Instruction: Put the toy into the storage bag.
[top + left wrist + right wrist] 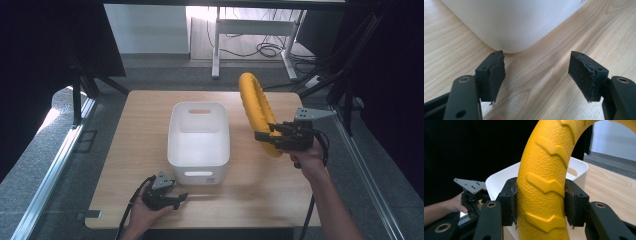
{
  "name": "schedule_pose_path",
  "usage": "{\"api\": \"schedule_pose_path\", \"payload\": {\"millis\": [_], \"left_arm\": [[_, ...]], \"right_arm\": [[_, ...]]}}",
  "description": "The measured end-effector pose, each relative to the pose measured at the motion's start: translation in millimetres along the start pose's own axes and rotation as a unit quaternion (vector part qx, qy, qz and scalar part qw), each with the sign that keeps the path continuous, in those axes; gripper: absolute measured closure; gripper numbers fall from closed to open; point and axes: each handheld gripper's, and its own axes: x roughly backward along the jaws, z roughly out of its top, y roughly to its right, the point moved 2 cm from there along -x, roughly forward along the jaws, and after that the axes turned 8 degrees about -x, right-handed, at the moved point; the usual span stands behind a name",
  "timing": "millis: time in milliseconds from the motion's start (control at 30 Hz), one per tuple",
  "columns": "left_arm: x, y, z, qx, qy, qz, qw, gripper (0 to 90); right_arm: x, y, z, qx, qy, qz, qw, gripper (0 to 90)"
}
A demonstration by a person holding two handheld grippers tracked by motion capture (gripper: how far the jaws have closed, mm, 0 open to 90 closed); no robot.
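A yellow ring with raised tread ribs (pixel 256 107) stands on edge in the air right of a white plastic bin (pixel 199 134). My right gripper (pixel 265 138) is shut on the ring's lower part; in the right gripper view both pads press the yellow ring (pixel 546 187). My left gripper (pixel 179 198) rests low on the table by the bin's near left corner, open with nothing between its fingers. In the left gripper view the left gripper (pixel 536 75) faces a rounded corner of the white bin (pixel 511 25).
The wooden table (pixel 260 185) has bare room in front of and to both sides of the bin. Grey floor, metal rails and dark frame legs surround it. In the right gripper view, the other hand's gripper (pixel 471 195) sits beyond the bin (pixel 499 178).
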Motion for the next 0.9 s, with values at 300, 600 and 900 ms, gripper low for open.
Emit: {"api": "schedule_pose_path", "payload": {"millis": [300, 600, 900], "left_arm": [[2.3, -1.8, 0.0, 0.003, 0.003, 0.001, 1.0000, 29.5], [3.6, -4.1, -0.5, 0.006, 0.001, 0.002, 1.0000, 29.1], [2.7, -3.8, -0.9, 0.006, -0.002, 0.001, 1.0000, 29.0]], "right_arm": [[-2.6, -13.2, 9.3, 0.012, 0.009, 0.012, 0.9998, 51.7], [-5.9, -24.8, 17.0, 0.022, 0.014, 0.029, 0.9992, 51.7], [-10.2, -35.9, 25.1, 0.034, 0.020, 0.041, 0.9983, 51.7]]}}
